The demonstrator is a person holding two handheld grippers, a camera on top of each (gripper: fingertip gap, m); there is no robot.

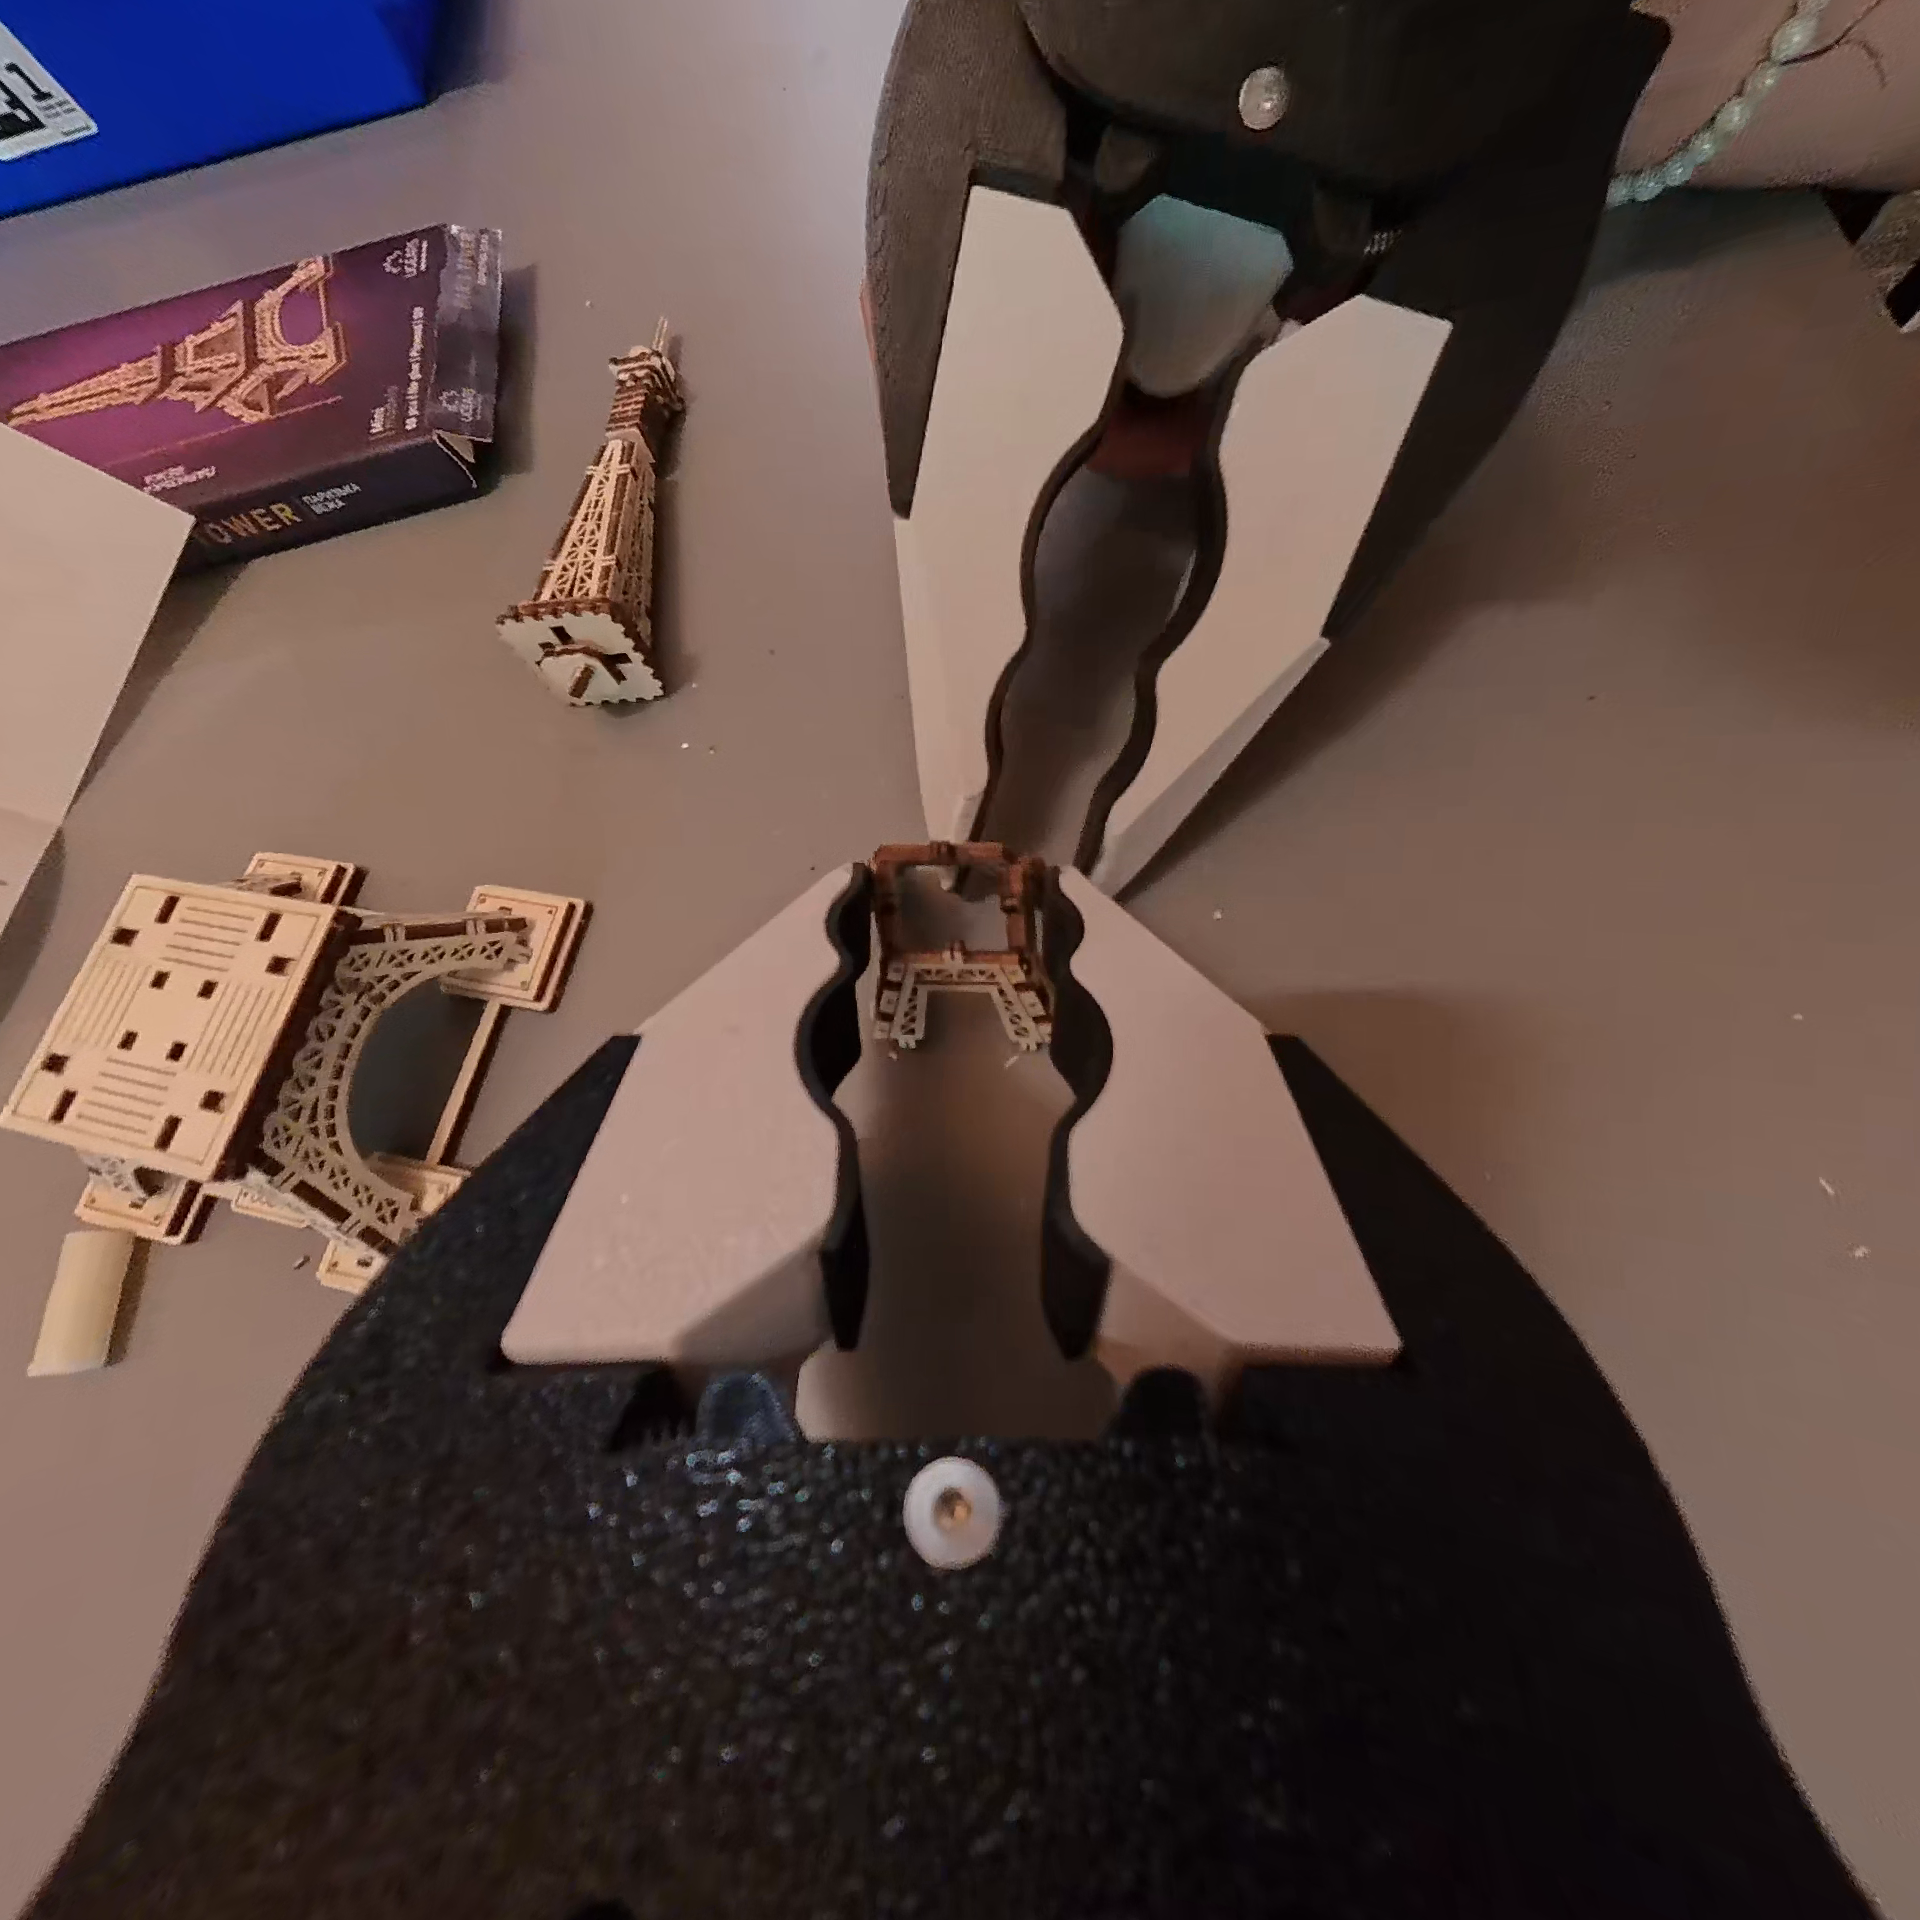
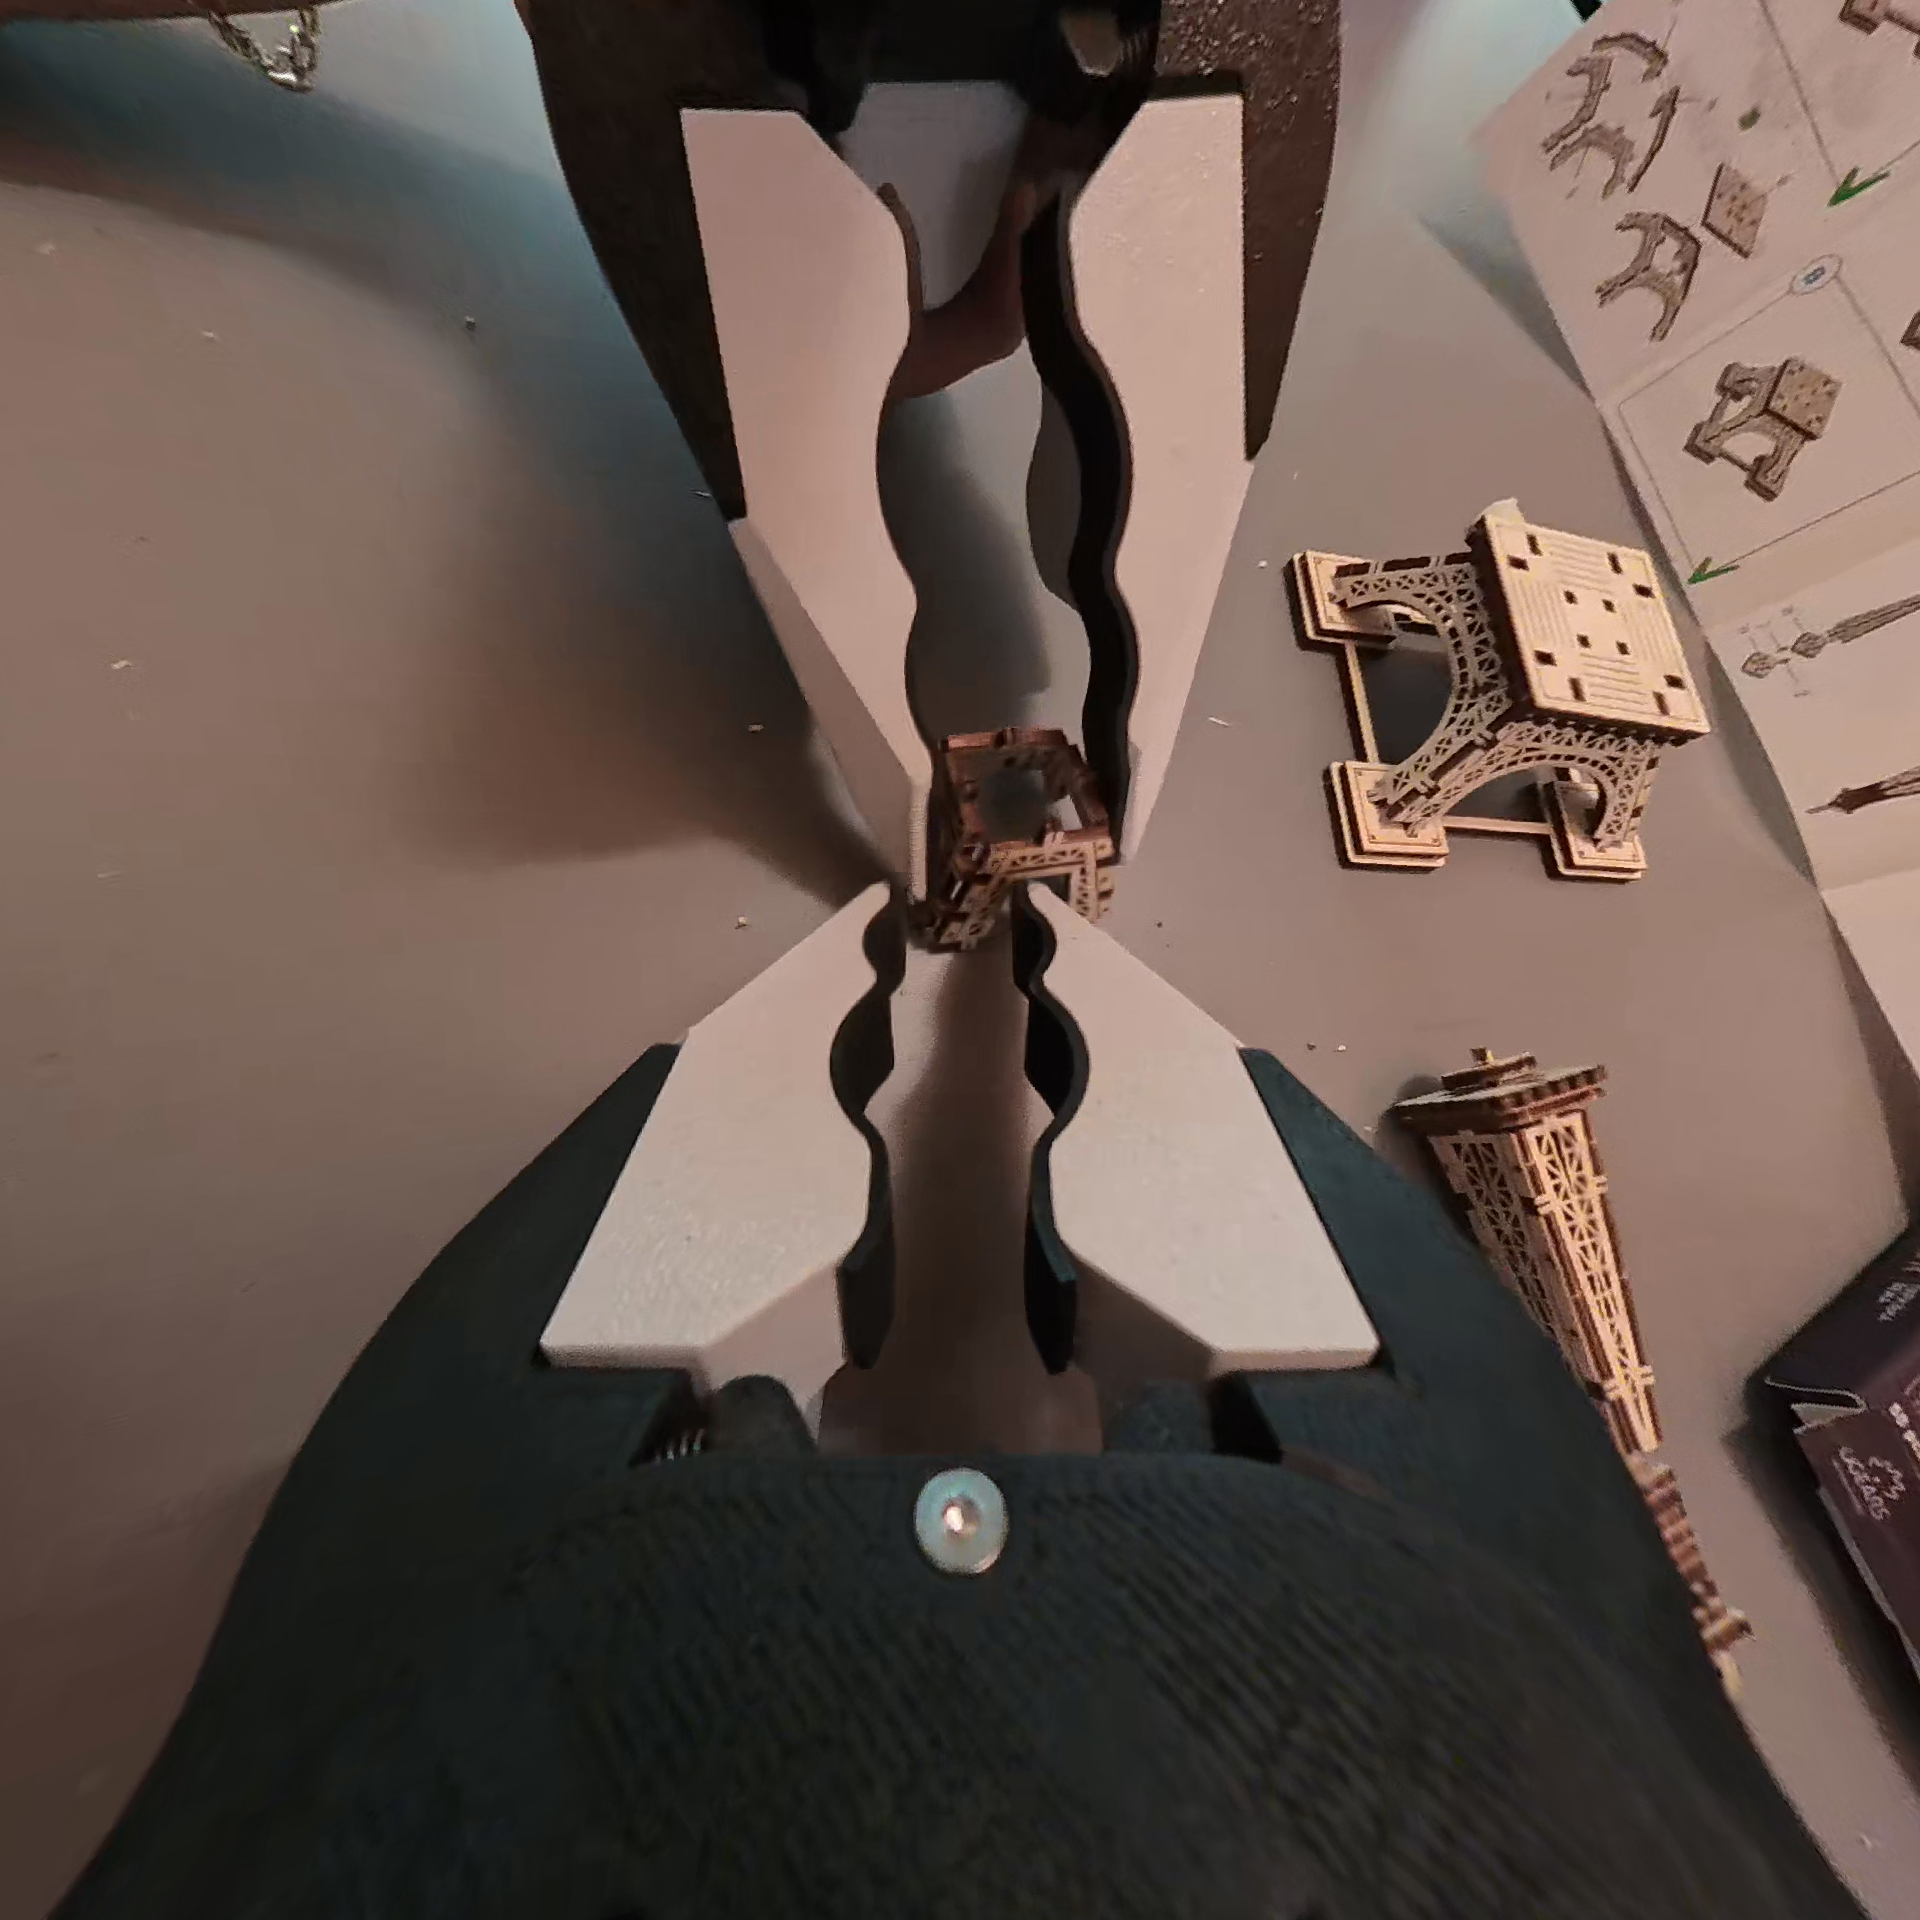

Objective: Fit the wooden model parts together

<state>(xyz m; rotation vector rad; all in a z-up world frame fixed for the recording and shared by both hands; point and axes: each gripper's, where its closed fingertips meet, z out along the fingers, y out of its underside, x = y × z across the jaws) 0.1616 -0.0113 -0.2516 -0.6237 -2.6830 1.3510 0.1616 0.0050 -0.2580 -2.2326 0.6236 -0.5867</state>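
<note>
A small wooden lattice tower section (image 1: 956,961) sits between the wavy black pads of my left gripper (image 1: 956,935), which is shut on it above the grey table. In the right wrist view the same section (image 2: 1023,821) hangs at the left gripper's tips. My right gripper (image 2: 956,912) faces it tip to tip, its jaws narrowed around one lower corner of the section. From the left wrist view the right gripper (image 1: 1029,847) comes down from the top and touches the section's far end. The arched tower base (image 1: 260,1049) (image 2: 1507,707) and the spire (image 1: 608,530) (image 2: 1538,1247) lie loose on the table.
A purple model box (image 1: 249,405) (image 2: 1860,1455) and a blue box (image 1: 208,83) lie at the far left of the left wrist view. An instruction sheet (image 2: 1766,312) lies beyond the base. A short pale stick (image 1: 83,1299) lies by the base. A beaded chain (image 1: 1714,104) is behind the right gripper. Left and right tips are no more than a few centimetres apart. The left tips stand about 10 centimeters off the spire (image 1: 608,530). It is also in sight in the right wrist view (image 2: 1565,1253).
</note>
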